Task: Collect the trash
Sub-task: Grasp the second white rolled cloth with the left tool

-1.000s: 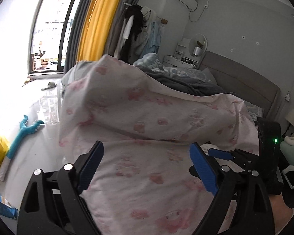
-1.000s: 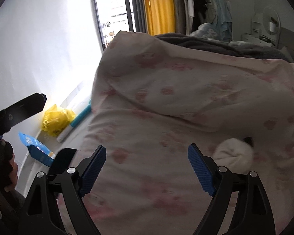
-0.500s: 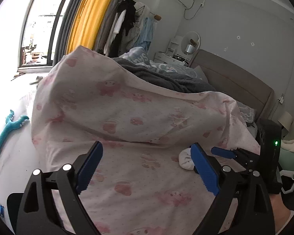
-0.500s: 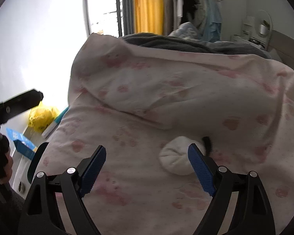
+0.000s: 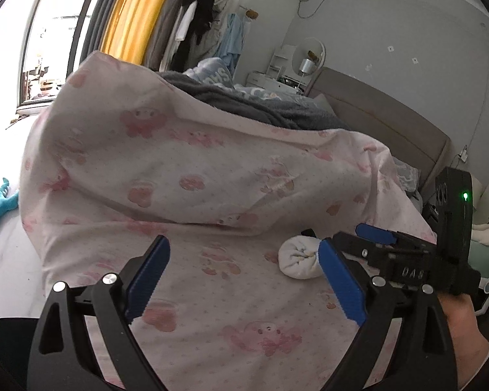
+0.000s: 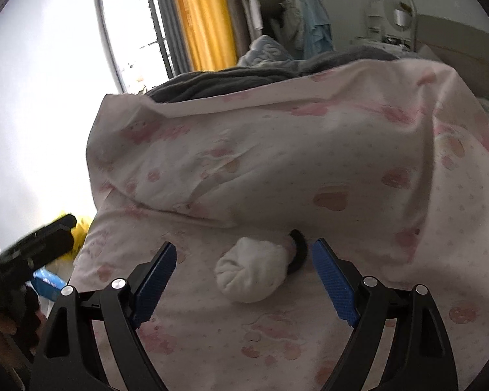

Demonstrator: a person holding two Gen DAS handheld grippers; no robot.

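Nothing is picked up yet, by the look of it; the job seems to be only starting.

Nearest: the right tongs (image 6: 244,260) are wide apart w/ nothing in them. The white wad (image 6: 251,273) sits on the bed (image 6: 277,342) right in front, lined up w/ the gap but not touched. The left tongs (image 5: 241,270) are wide apart too, and empty. In the left view the wad (image 5: 298,260) is off to the right, partly behind the right blue finger.

The wad is a short, fat roll. It lies flat, long way going left to right and a bit away. Its twisted tip points near-left. Its far end touches a small black thing (image 6: 298,251); can't tell what that is.

Farther off: the pink quilt (image 6: 277,150) is heaped just behind the wad. On the floor, left of the bed, are a yellow bag (image 6: 80,228) and a blue pack (image 6: 47,278), maybe more trash, not collected so far.
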